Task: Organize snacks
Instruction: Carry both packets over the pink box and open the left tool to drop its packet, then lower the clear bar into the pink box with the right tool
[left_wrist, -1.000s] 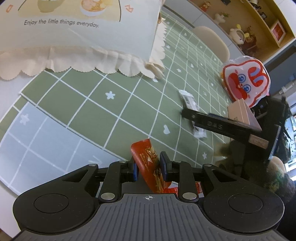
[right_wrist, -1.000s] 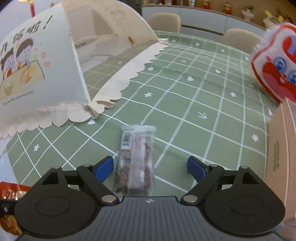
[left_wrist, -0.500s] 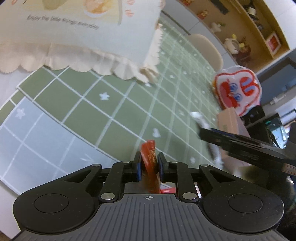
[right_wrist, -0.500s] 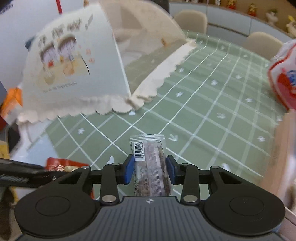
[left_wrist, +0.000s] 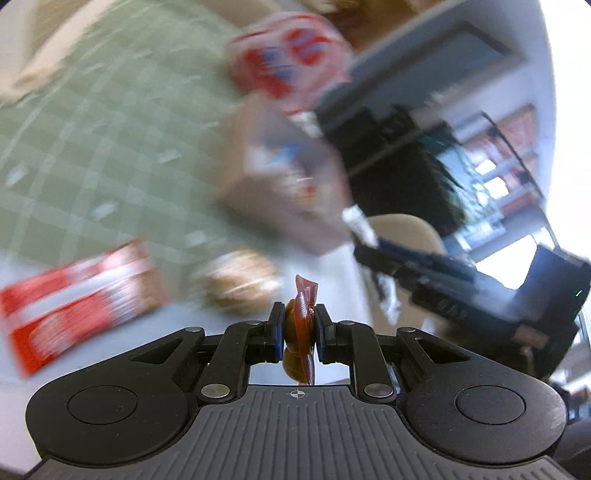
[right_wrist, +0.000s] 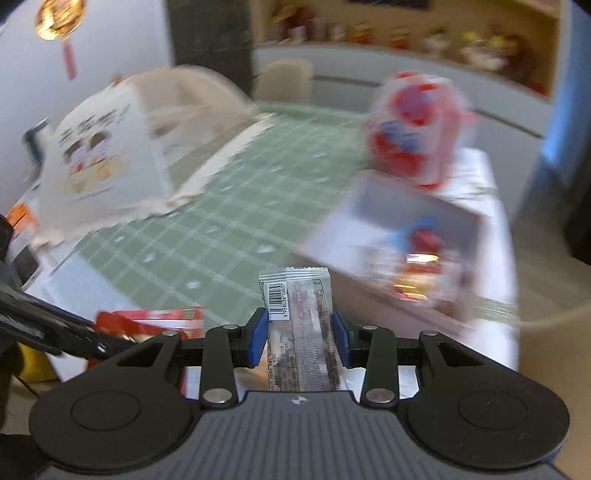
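Your left gripper (left_wrist: 299, 334) pinched a red snack packet (left_wrist: 300, 325) edge-on; your right gripper (right_wrist: 298, 338) clamped a clear barcoded snack bar (right_wrist: 301, 332). Only the right view showed the open box (right_wrist: 402, 254) at one o'clock, with the red-and-white bag (right_wrist: 413, 125) behind it and the food cover (right_wrist: 122, 151) at ten.

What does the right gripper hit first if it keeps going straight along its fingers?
Probably the open box of snacks, just right of the line beyond the right gripper and its clear-wrapped bar. Motion blur makes depth uncertain.
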